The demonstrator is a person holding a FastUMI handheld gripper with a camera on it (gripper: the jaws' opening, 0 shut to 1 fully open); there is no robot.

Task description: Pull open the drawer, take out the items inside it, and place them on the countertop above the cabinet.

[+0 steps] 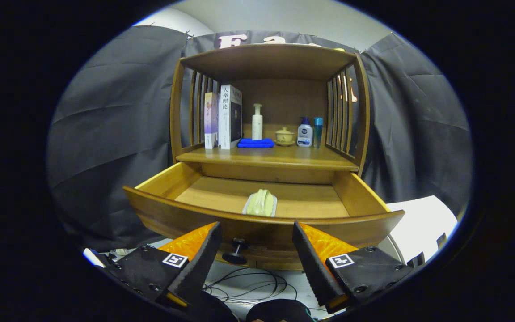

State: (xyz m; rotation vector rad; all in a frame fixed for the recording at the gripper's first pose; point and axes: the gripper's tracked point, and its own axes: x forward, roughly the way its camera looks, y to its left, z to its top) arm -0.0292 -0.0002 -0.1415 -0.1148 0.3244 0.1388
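Cabinet and drawer warm brown wood; knob dark. Packet in drawer pale green-yellow. Cloth bright blue. Bottle cream. Lidded cup yellowish. Bottle white, blue cap. Tube teal. Book white, dark lettering.

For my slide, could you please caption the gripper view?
Open gripper before the pulled-out drawer, its knob between the fingers, a pale packet inside.

Gripper agape w/ drawer knob between
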